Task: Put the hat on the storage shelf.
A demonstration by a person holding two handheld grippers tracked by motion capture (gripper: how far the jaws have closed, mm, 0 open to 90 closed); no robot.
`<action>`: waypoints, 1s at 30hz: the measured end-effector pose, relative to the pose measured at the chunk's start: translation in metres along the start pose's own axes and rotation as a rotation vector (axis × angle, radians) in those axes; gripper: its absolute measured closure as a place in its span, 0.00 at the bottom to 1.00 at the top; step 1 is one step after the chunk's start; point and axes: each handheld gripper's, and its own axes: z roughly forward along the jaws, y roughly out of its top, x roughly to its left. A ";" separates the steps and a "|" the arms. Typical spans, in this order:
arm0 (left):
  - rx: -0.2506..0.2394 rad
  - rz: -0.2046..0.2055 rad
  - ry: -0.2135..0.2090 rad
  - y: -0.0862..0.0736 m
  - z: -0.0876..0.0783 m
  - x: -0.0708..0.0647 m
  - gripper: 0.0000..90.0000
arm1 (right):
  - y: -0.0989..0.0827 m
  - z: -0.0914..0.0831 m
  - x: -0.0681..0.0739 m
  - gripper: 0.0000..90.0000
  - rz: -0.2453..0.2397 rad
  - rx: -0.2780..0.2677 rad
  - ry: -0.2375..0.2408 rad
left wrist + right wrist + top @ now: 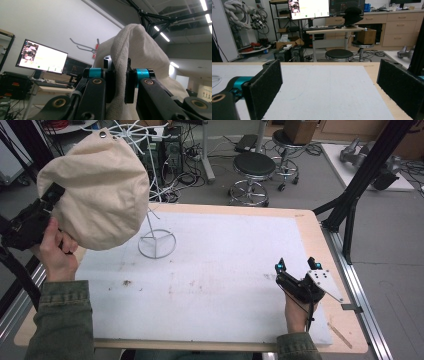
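Two grippers | left gripper (119, 82) jaws clamp hat (100, 190) | right gripper (298, 266) jaws apart

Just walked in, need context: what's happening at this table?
A person holds a gripper in each hand. The left gripper is shut on a fold of a cream canvas bucket hat, held up in the air beside a white wire hat stand on the white table mat. The hat is not on the stand. The right gripper rests low over the mat's right side, jaws open, holding nothing.
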 end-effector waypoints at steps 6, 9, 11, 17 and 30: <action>0.015 -0.030 0.016 -0.016 -0.008 0.008 0.93 | 0.000 0.000 0.000 0.06 0.001 0.000 0.000; 0.017 -0.071 0.031 -0.024 -0.011 0.015 0.93 | 0.000 0.000 0.000 0.06 0.001 0.000 0.001; 0.026 -0.090 0.037 -0.028 -0.012 0.020 0.93 | 0.000 0.000 0.000 0.06 0.002 -0.001 0.002; 0.043 -0.156 0.027 -0.040 -0.015 0.031 0.90 | 0.000 -0.001 0.000 0.06 0.006 -0.001 0.000; 0.043 -0.129 0.067 -0.036 -0.022 0.031 0.67 | 0.000 -0.001 0.000 0.06 0.006 -0.001 -0.001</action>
